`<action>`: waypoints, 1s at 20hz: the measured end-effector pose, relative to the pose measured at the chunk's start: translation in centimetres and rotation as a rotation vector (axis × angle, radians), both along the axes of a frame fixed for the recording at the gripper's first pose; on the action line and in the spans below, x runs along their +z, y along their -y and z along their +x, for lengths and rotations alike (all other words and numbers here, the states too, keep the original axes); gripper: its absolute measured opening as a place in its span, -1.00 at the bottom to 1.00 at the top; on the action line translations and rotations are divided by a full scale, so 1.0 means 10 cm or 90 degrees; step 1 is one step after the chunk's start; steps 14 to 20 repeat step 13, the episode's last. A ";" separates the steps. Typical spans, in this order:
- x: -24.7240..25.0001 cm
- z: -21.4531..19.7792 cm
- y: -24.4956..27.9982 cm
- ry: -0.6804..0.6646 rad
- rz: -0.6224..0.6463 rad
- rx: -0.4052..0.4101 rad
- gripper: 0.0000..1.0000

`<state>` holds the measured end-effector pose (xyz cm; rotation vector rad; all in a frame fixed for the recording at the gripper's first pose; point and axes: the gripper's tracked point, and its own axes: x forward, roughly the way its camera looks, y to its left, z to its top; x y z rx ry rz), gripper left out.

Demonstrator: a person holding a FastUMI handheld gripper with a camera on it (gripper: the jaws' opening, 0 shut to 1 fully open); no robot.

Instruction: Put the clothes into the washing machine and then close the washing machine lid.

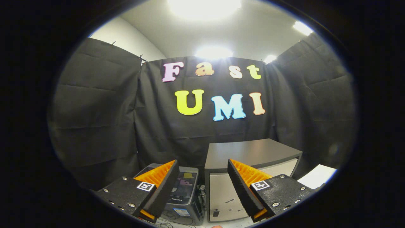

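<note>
The tool [202, 186] is held wide apart, with nothing between its fingers. Beyond the left finger a small dark washer [186, 193] is seen, lid down; its contents cannot be told. Just beside it, beyond the right finger, a grey cabinet [250, 152] stands. Black cloth walls [95, 110] enclose the booth under bright ceiling lights [204, 6].

One gripper [202, 186] with two fingers spread apart and nothing between them, at the bottom of the frame. One washing machine [185, 193] at lower centre. One cabinet [250, 171] at lower right. Four ceiling lights [204, 6] across the top.
</note>
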<state>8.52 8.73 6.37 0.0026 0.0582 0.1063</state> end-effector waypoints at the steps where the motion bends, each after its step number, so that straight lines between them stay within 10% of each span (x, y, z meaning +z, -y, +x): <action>1: -0.01 -0.01 0.03 -0.003 0.003 -0.001 0.90; 20: -0.13 -0.08 0.25 -0.022 0.019 -0.017 0.89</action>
